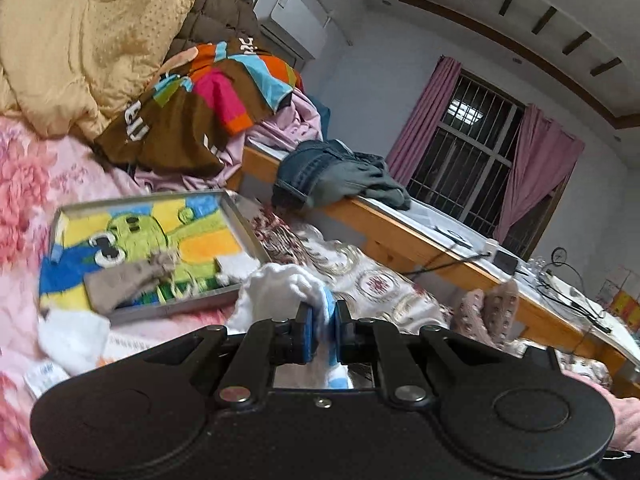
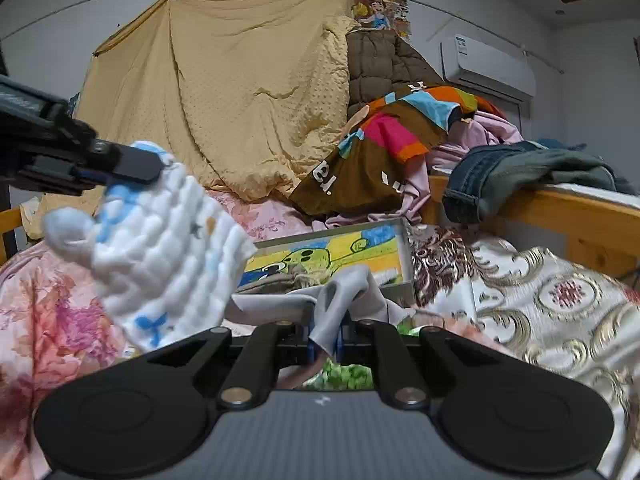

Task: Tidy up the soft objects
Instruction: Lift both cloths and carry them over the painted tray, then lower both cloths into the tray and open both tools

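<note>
My left gripper (image 1: 323, 320) is shut on a white and blue sock (image 1: 286, 284) and holds it above the bed; in the right wrist view that gripper (image 2: 158, 168) comes in from the left with the sock (image 2: 168, 256) hanging from it. My right gripper (image 2: 325, 340) is shut on a grey cloth (image 2: 340, 296) just in front of a metal tray (image 2: 404, 240) lined with a cartoon towel. In the left wrist view the tray (image 1: 236, 210) holds a brown sock (image 1: 128, 280). A white sock (image 1: 74, 338) lies beside the tray.
A yellow quilt (image 2: 240, 100), a brown jacket and colourful clothes (image 2: 392, 140) are piled at the bed's back. Jeans (image 1: 332, 176) hang over a wooden bed rail (image 1: 420, 240). A patterned blanket (image 2: 540, 300) covers the right. Pink socks (image 1: 492, 308) lie by the rail.
</note>
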`<state>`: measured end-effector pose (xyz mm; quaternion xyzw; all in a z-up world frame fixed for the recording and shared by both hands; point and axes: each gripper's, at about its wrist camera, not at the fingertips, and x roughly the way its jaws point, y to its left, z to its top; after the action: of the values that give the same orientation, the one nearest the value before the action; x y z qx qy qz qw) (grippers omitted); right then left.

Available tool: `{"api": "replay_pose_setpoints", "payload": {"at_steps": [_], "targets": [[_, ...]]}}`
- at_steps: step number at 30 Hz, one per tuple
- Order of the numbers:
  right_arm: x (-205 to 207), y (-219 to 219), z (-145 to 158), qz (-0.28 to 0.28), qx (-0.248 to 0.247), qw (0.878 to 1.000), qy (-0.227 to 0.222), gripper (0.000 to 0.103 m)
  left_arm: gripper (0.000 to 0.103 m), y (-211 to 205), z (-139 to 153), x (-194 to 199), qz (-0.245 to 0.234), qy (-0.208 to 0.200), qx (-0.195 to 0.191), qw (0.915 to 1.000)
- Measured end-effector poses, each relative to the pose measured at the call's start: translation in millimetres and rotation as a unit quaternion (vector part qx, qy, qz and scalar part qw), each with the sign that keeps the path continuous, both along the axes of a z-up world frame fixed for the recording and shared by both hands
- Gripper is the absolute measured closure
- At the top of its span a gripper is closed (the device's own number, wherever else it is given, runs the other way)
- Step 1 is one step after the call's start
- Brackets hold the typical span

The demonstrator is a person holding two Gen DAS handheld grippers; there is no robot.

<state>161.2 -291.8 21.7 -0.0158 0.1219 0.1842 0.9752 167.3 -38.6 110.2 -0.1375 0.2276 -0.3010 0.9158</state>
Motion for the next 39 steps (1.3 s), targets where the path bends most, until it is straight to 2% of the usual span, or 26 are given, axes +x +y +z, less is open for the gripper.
{"api": "replay_pose_setpoints", "payload": {"at_steps": [6, 10, 13, 16, 19, 26, 30, 33, 36, 39], "targets": [[50.2, 11.9, 10.9, 0.010, 0.023, 1.000, -0.014, 0.093, 0.092, 9.1, 5.0, 53.4, 0.031, 0.010, 0.008, 0.9995], [102.4, 21.1, 19.7, 0.014, 0.043, 0.999, -0.012, 0.092, 0.092, 4.9, 17.7, 88.1, 0.055, -0.017, 0.034, 0.9978], [136.6, 30.3, 22.1, 0.015, 0.030, 0.999, -0.018, 0.092, 0.092, 0.7, 25.8, 119.8, 0.081, -0.026, 0.042, 0.9955], [163.3, 38.2, 17.9, 0.009, 0.027, 0.999, -0.024, 0.091, 0.092, -3.1, 26.7, 157.0, 0.105, -0.008, 0.031, 0.9940], [187.8, 42.2, 10.5, -0.006, 0.046, 0.999, -0.007, 0.091, 0.092, -11.4, 20.9, 191.1, 0.122, 0.015, 0.017, 0.9923], [204.9, 42.5, -9.5, -0.020, 0.051, 0.998, 0.016, 0.087, 0.092, -38.7, -3.3, 239.9, 0.143, 0.027, 0.055, 0.9878], [208.4, 40.9, -25.2, -0.037, 0.040, 0.998, 0.036, 0.086, 0.092, -34.3, -25.8, 252.6, 0.164, 0.071, 0.042, 0.9830], [207.2, 41.5, -26.1, -0.041, 0.037, 0.998, 0.038, 0.086, 0.091, -25.4, -39.9, 255.2, 0.180, 0.088, 0.042, 0.9789], [212.0, 47.6, -25.7, -0.037, 0.019, 0.998, 0.049, 0.070, 0.091, -15.9, -53.1, 256.2, 0.196, 0.104, 0.058, 0.9733], [213.2, 57.8, -27.5, -0.031, -0.006, 0.998, 0.063, 0.064, 0.089, -6.9, -66.0, 259.1, 0.218, 0.122, 0.092, 0.9639]]}}
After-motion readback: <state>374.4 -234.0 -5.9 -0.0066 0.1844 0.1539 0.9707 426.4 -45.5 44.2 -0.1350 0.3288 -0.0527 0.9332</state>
